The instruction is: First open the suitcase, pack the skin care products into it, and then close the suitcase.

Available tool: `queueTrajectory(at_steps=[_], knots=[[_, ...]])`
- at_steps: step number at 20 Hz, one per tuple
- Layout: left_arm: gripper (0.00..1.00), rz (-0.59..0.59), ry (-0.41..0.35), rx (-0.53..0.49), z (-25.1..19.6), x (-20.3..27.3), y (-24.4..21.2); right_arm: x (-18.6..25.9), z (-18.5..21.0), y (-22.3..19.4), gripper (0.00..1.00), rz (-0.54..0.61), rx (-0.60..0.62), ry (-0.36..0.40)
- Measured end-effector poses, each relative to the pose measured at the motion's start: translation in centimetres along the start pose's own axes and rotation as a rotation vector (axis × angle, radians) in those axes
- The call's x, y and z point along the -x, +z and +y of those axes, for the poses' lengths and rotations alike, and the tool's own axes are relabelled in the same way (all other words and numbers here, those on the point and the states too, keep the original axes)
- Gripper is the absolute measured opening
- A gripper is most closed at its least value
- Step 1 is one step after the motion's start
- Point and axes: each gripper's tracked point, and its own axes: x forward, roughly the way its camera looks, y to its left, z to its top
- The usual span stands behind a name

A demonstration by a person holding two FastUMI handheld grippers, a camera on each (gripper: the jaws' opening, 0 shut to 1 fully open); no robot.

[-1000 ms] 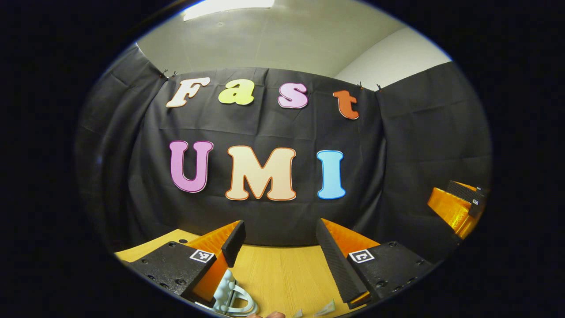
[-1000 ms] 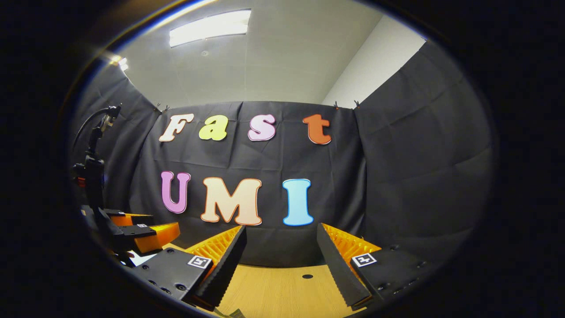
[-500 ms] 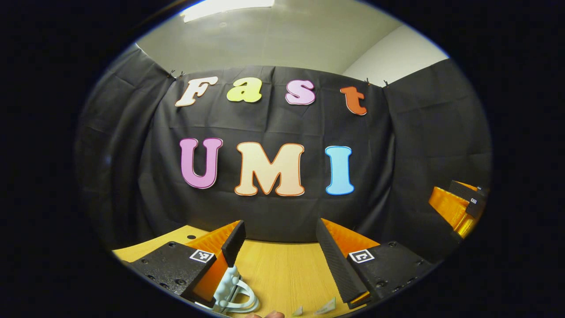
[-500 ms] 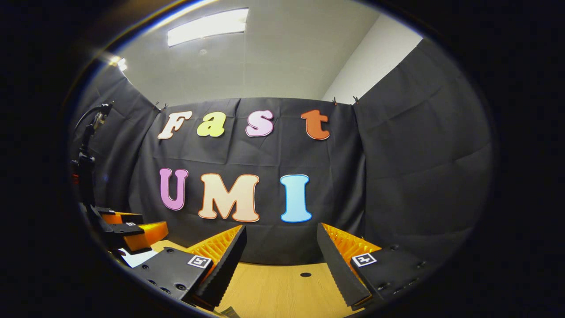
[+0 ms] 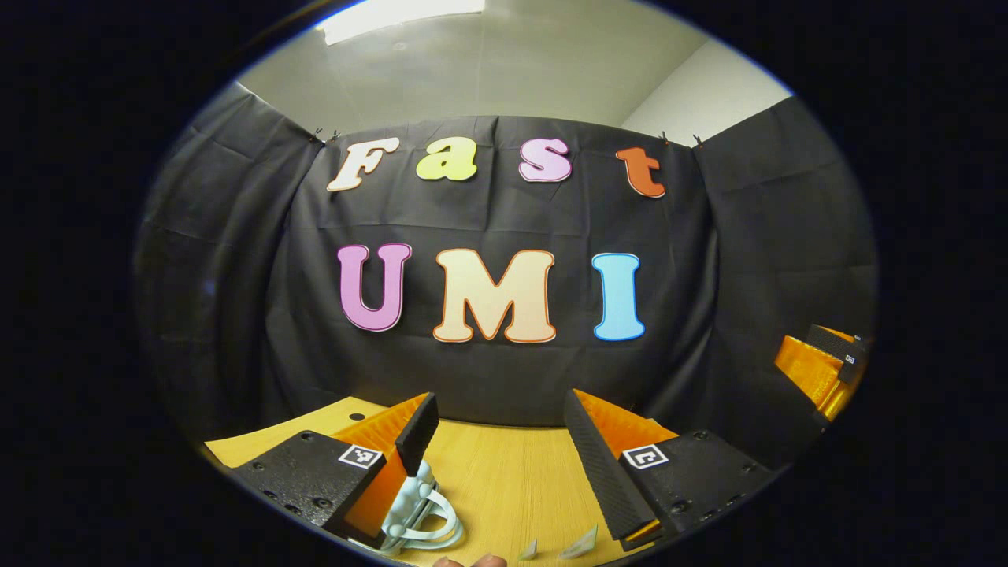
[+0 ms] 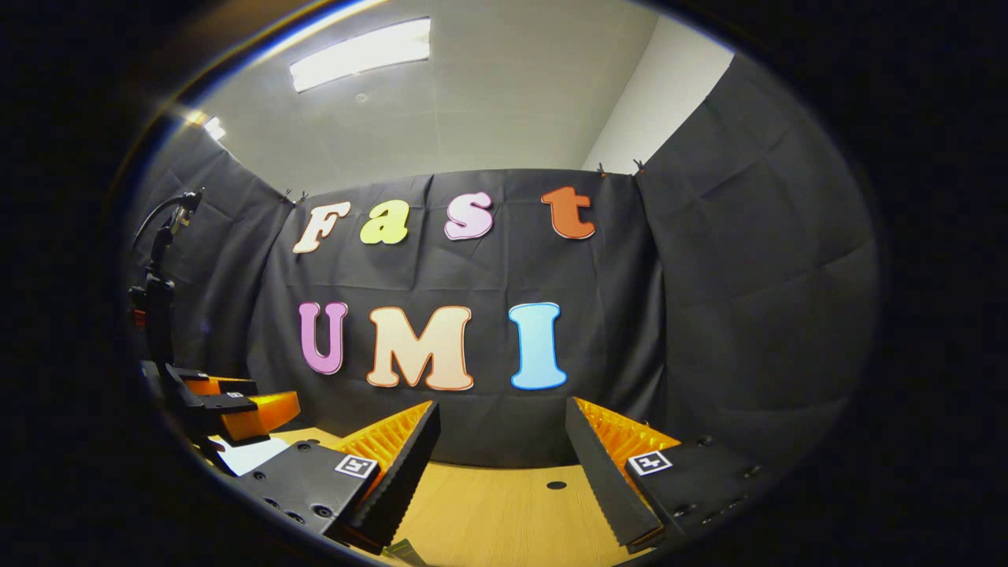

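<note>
My left gripper (image 5: 498, 417) is open above the wooden table (image 5: 512, 480) with nothing between its fingers. A pale blue ribbed piece with a looped handle (image 5: 417, 512) lies just under and beside its left finger; I cannot tell what it belongs to. Two small pale packets (image 5: 581, 543) lie near the bottom edge of the left gripper view. My right gripper (image 6: 502, 429) is also open and empty over the table. In the right gripper view the left gripper (image 6: 236, 405) hangs at the far left. In the left gripper view the right gripper (image 5: 819, 366) is at the far right.
The black cloth wall closes the table's far side in both views. A dark stand with a cable (image 6: 161, 291) rises at the left. A white sheet (image 6: 248, 453) lies below the left gripper. A round hole (image 6: 556, 485) marks the table. A fingertip (image 5: 472, 561) pokes in at the bottom.
The left gripper has turned a little to the left, so the wall slid right and more table shows. The right gripper's view shifted only slightly. Both stay open.
</note>
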Motion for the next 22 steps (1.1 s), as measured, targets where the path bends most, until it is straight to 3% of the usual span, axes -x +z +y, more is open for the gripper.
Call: queueTrajectory(at_steps=[9, 13, 17, 22], knots=[[0.95, -0.006, -0.074, -0.053, -0.3, -1.4, -0.2, -0.8, 2.6, 0.2, 0.98, -0.023, 0.023, -0.01], [0.96, 0.008, -0.056, -0.046, 1.1, -1.5, -1.0, -1.2, 3.9, -0.5, 0.99, -0.016, 0.009, -0.004], [0.97, 0.085, -0.024, -0.052, 3.5, -1.0, -4.1, -1.6, 5.5, -1.4, 0.99, -0.001, -0.013, 0.026], [0.97, 0.282, 0.001, -0.111, 5.9, -0.2, -11.6, -2.0, 7.7, -4.3, 0.99, 0.072, 0.01, 0.068]])
